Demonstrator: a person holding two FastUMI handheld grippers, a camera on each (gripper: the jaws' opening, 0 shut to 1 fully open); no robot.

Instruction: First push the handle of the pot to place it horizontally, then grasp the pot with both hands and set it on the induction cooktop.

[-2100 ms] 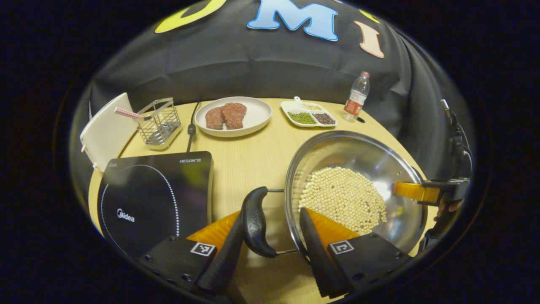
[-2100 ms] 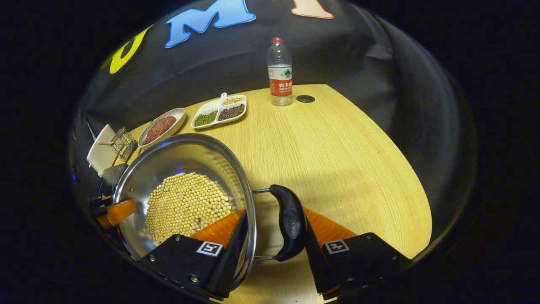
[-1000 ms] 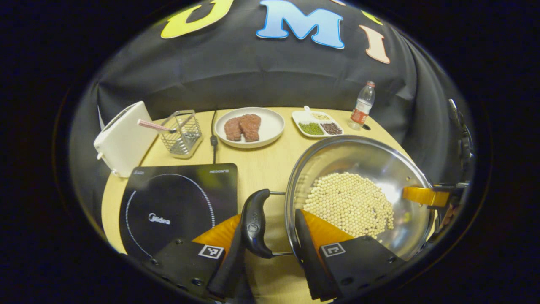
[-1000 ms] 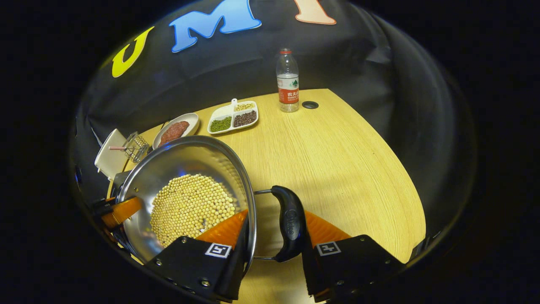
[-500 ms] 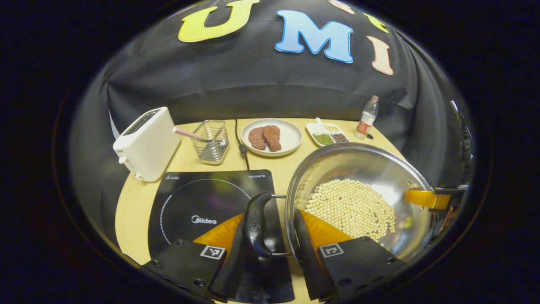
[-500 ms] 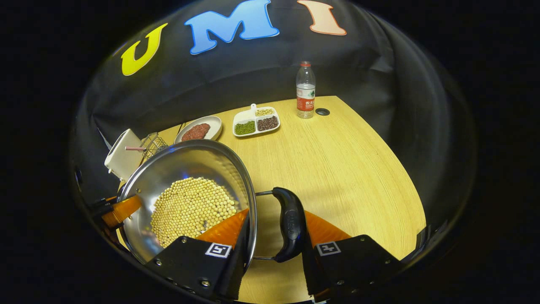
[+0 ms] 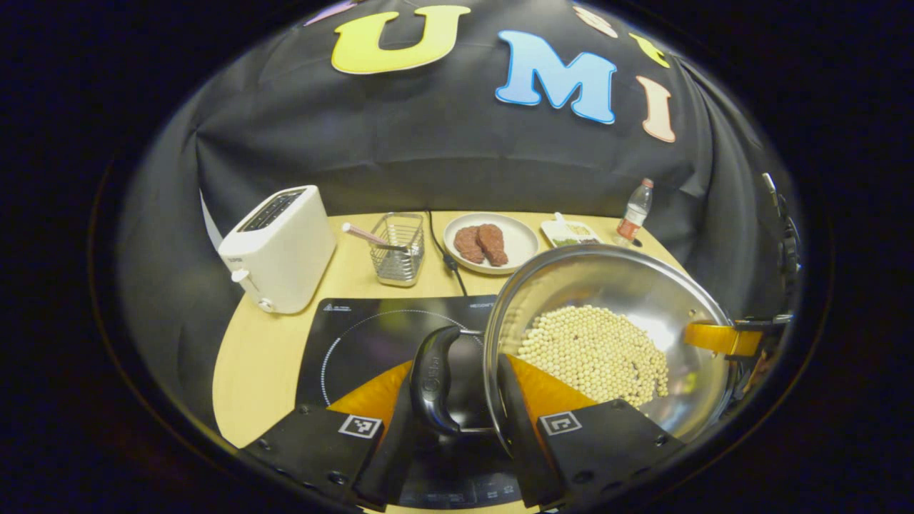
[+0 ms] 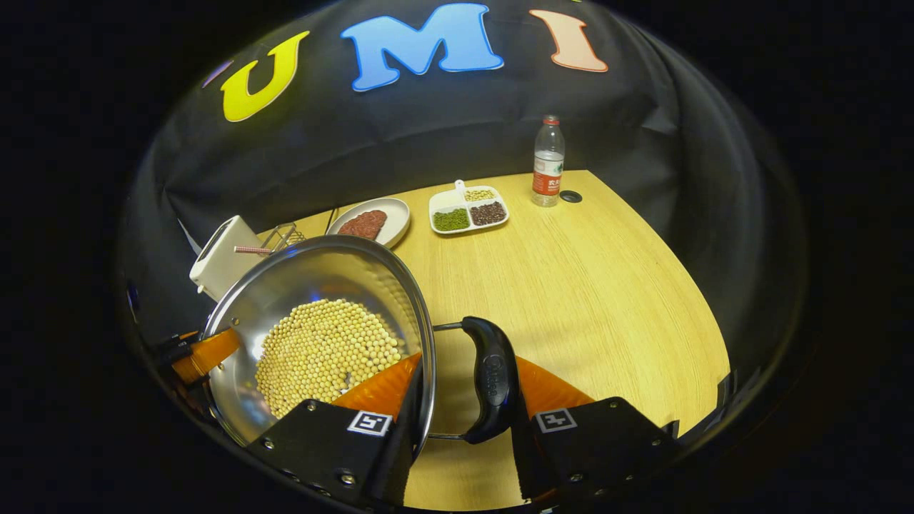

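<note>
A steel pot [image 7: 607,275] holding pale beans [image 7: 593,350] hangs in the air between both grippers. My left gripper [image 7: 453,421] is shut on the pot's black left handle [image 7: 430,382], one finger outside the handle and one inside the rim. That handle hangs over the black induction cooktop [image 7: 364,332]. In the right gripper view, my right gripper [image 8: 460,421] is shut the same way on the black right handle [image 8: 491,378] of the pot [image 8: 314,275]. Each view shows the other gripper's finger across the pot, the right gripper [image 7: 721,339] and the left gripper [image 8: 200,353].
Behind the cooktop stand a white toaster [image 7: 278,246], a wire basket [image 7: 396,246] and a plate of meat [image 7: 489,243]. A divided dish [image 8: 468,207] and a water bottle [image 8: 548,160] sit at the back. Bare wooden table [image 8: 585,285] lies under the right handle.
Both grippers have carried the pot up and to the left. Its left handle, earlier beside the cooktop, now hangs over the cooktop's glass. The grips on the handles are unchanged.
</note>
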